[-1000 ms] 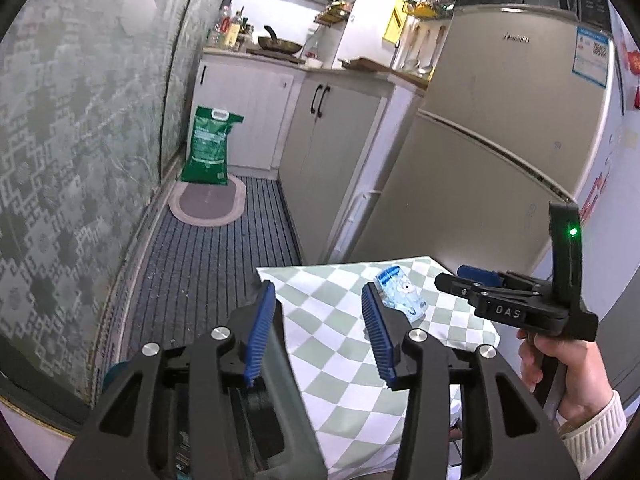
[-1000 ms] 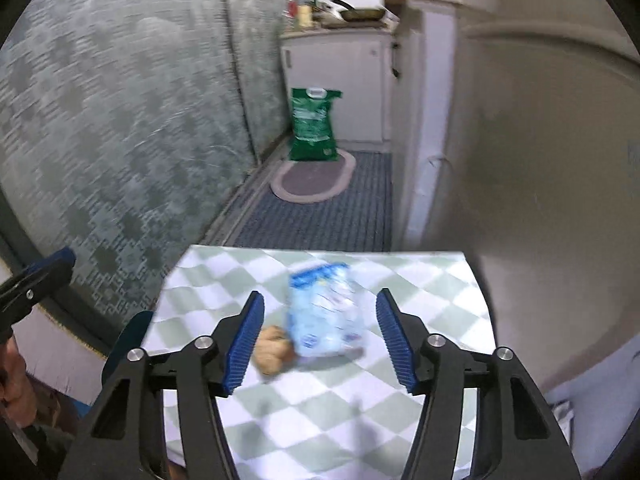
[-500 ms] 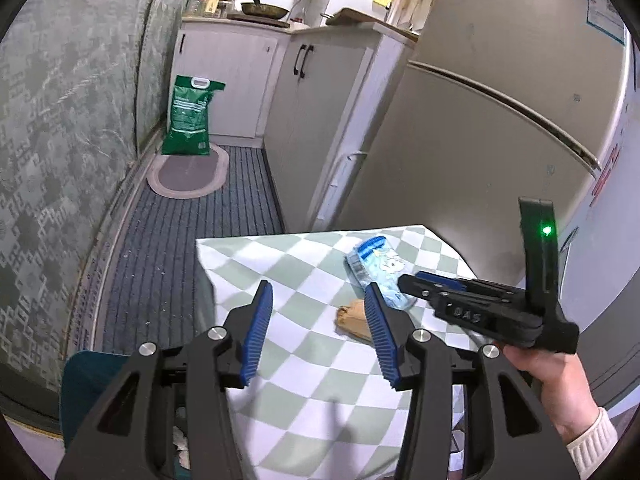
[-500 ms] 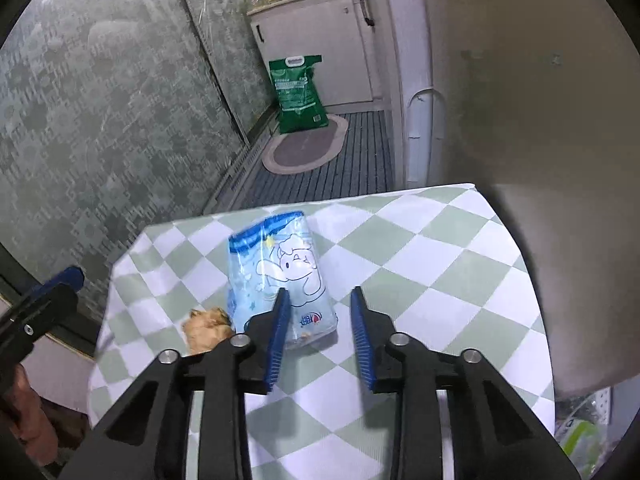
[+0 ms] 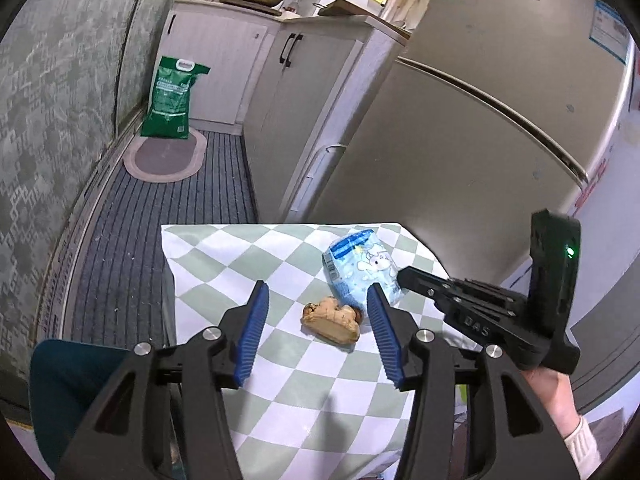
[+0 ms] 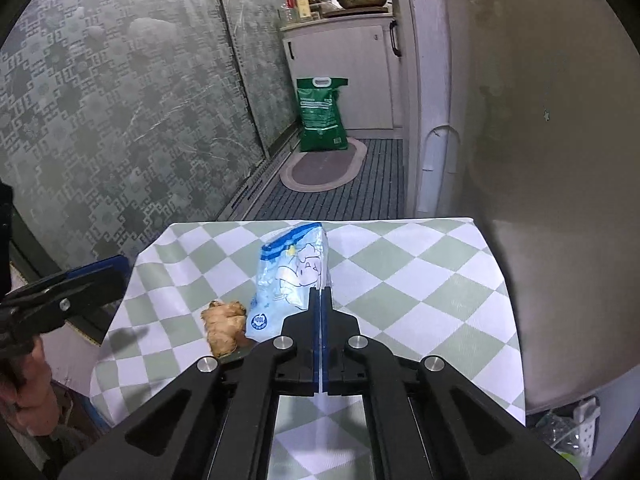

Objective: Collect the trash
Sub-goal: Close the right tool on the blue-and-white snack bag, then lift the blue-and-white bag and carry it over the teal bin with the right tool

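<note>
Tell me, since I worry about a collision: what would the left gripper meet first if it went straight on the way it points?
Probably the piece of ginger, lying on the checked tablecloth between the left gripper's open jaws. The blue snack bag lies just beyond; depth is hard to judge.

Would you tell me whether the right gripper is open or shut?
Shut: the right gripper's blue fingers meet, having just closed on the blue wrapper's edge.

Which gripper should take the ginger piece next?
Left. The left gripper stands open with the ginger piece between its fingers, not yet touched. The right gripper is shut on the edge of the blue wrapper, so it is already occupied.
</note>
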### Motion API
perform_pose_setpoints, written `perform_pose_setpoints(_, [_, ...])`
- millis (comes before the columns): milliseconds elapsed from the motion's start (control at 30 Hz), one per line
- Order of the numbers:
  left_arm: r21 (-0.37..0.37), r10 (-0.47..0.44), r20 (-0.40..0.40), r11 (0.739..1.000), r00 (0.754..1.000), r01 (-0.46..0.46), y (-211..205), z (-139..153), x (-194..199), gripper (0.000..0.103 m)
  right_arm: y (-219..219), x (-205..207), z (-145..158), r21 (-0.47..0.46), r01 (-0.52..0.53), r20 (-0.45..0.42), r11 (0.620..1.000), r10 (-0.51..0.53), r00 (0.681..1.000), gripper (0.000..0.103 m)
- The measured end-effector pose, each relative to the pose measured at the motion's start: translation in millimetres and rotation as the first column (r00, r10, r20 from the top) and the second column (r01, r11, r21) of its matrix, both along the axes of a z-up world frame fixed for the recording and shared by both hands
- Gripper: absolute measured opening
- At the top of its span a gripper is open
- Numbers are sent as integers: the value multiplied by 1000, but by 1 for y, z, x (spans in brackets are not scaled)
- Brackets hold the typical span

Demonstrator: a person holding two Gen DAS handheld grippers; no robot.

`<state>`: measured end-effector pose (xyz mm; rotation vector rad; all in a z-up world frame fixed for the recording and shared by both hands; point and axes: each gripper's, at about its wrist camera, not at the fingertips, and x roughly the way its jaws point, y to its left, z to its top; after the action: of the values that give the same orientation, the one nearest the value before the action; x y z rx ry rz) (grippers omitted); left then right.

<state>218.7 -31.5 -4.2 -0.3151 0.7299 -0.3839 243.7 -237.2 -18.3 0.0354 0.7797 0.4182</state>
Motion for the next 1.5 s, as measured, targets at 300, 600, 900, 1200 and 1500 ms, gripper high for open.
perform_pose_setpoints(300, [-59,-11,-21,998,1000,10,-1,-1,6,54,1,-11,12,-23,-34,54,999,35,998,0])
perform_pose_setpoints(600, [-124,-36,-56,992,998,28,-7,-9,10,54,-4,-22,24,-15,-63,84,998,64,994,0])
perform_pose_setpoints(900, [-56,-56,-62,997,997,52,-24,-13,11,57,-8,-37,46,0,-74,125,997,74,989,0])
perform_pose_setpoints(1200, [-353,-127,-117,932,985,79,-4,-24,17,58,-2,-49,63,25,-117,159,993,112,981,0])
perform_pose_setpoints(1500, [-672,-208,-123,737,970,72,13,-39,20,54,11,-57,77,88,-174,175,981,157,972,0])
